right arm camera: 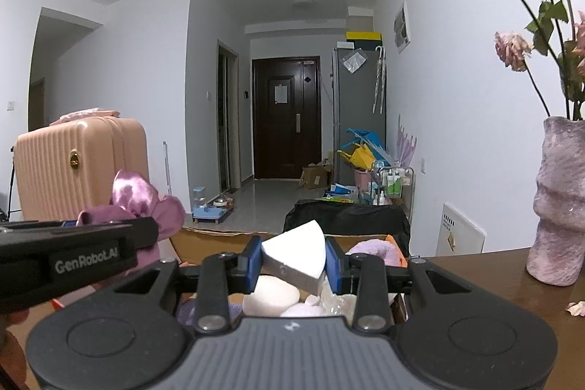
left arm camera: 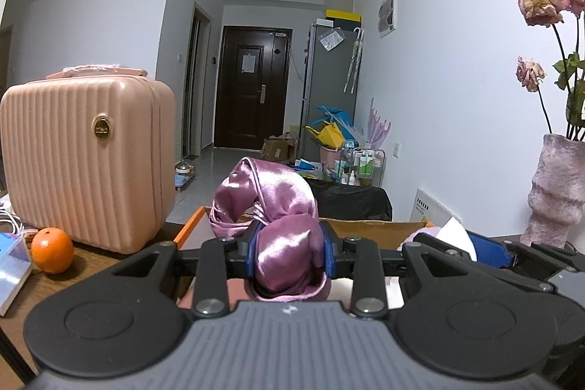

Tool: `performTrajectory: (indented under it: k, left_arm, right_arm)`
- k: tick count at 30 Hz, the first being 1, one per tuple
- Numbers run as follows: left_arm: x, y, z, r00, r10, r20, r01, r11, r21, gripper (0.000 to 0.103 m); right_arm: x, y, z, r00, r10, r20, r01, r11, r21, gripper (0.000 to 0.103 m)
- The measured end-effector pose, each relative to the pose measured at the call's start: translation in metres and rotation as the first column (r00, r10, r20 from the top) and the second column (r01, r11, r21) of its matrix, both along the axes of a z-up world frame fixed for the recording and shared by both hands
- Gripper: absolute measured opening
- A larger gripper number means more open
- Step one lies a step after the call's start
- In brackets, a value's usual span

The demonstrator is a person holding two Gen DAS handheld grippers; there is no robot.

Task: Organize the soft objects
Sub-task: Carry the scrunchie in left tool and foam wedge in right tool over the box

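Two grips are yours: your left gripper (left arm camera: pixel 289 253) is clamped on the pink satin cloth (left arm camera: pixel 281 207), your right gripper (right arm camera: pixel 293 265) on the white foam wedge (right arm camera: pixel 296 256), both held above the cardboard box (right arm camera: pixel 219 238), the pink suitcase (left arm camera: pixel 87 159) beyond its left side.

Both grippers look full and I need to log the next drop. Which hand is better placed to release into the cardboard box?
Probably right: the right gripper holds its white sponge over the box, above other soft items. The left gripper grips the satin cloth near the box's edge.
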State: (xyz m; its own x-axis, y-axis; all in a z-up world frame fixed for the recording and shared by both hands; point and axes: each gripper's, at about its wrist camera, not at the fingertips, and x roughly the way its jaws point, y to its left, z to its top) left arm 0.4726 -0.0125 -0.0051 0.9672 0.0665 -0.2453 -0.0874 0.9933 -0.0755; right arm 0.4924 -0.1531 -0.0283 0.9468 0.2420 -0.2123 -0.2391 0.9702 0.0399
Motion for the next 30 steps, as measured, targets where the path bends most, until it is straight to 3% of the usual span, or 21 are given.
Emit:
performTrajectory:
  k: [18,23,28,30]
  left_arm:
    - [0.045,0.004,-0.010,0.998,0.024,-0.050,-0.024,1.000,-0.004,0.033]
    - [0.049,0.009,-0.012,0.997,0.033,-0.063,-0.034,0.999,-0.012,0.035]
    - [0.044,0.012,-0.011,0.998,0.057,-0.036,-0.058,0.998,-0.019,0.050]
    - [0.043,0.014,-0.010,0.996,0.082,-0.033,-0.083,0.996,-0.025,0.073]
  right_arm:
    - [0.043,0.011,-0.009,0.997,0.009,-0.083,-0.012,0.999,-0.035,0.035]
    - [0.051,0.012,-0.013,0.994,-0.007,-0.111,0.001,0.999,-0.054,0.039]
    - [0.051,0.011,-0.015,0.993,-0.021,-0.118,0.014,0.998,-0.061,0.048]
    - [0.051,0.010,-0.015,0.992,-0.029,-0.119,0.022,0.998,-0.058,0.062]
